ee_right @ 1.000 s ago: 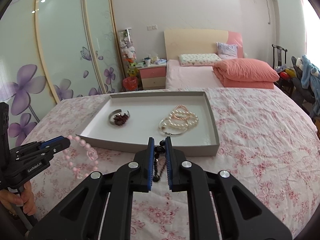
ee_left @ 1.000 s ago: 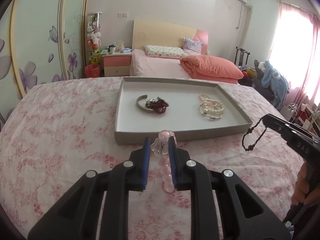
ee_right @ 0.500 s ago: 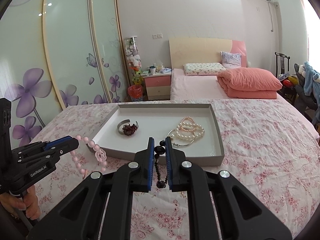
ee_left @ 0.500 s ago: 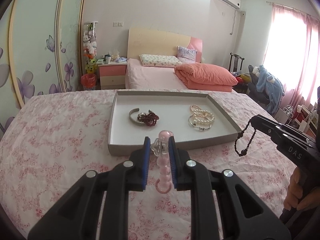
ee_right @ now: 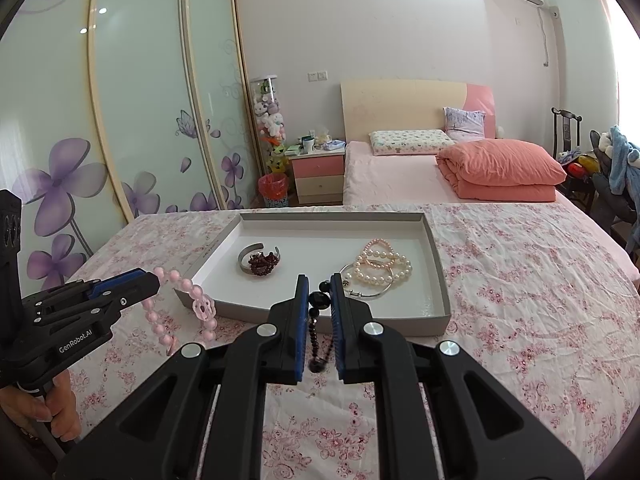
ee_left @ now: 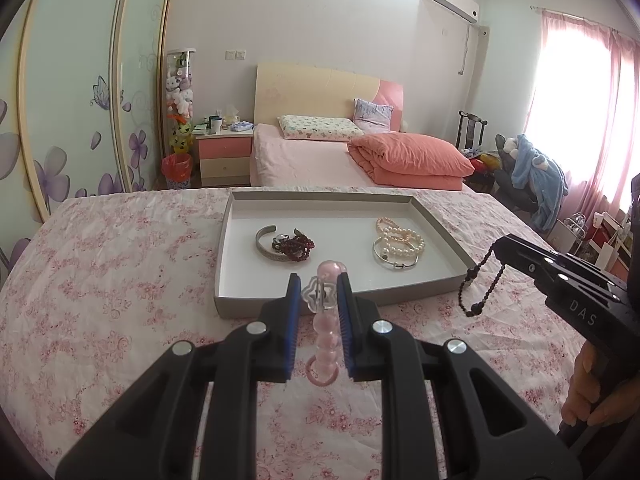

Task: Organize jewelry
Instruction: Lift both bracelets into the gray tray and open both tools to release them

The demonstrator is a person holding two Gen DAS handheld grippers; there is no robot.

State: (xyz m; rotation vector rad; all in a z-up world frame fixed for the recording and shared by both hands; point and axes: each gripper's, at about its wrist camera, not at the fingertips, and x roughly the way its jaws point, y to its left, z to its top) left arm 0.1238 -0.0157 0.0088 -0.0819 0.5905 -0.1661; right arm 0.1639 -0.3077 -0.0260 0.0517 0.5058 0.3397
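Observation:
My left gripper [ee_left: 318, 286] is shut on a pink bead bracelet [ee_left: 323, 330] with a clear flower charm, which dangles above the floral sheet; the same pink bracelet [ee_right: 188, 304] hangs from the left gripper [ee_right: 150, 278] in the right wrist view. My right gripper [ee_right: 320, 290] is shut on a black bead bracelet [ee_right: 318, 332], and this black bracelet [ee_left: 478, 292] also hangs from the right gripper [ee_left: 500, 246] in the left wrist view. Ahead lies a grey tray [ee_left: 240, 216] with a silver cuff [ee_left: 266, 244], dark red beads [ee_left: 298, 246] and pearl bracelets [ee_left: 400, 238].
The tray [ee_right: 438, 264] rests on a bed with a pink floral sheet [ee_left: 112, 272]. Beyond it stand another bed with an orange quilt [ee_left: 408, 158], a nightstand [ee_left: 224, 152] and flowered wardrobe doors [ee_right: 120, 120]. A person's hand [ee_left: 584, 396] grips the right handle.
Both grippers have tilted upward a little, so the tray sits lower and farther in both views. The bracelets stay clamped and swing slightly.

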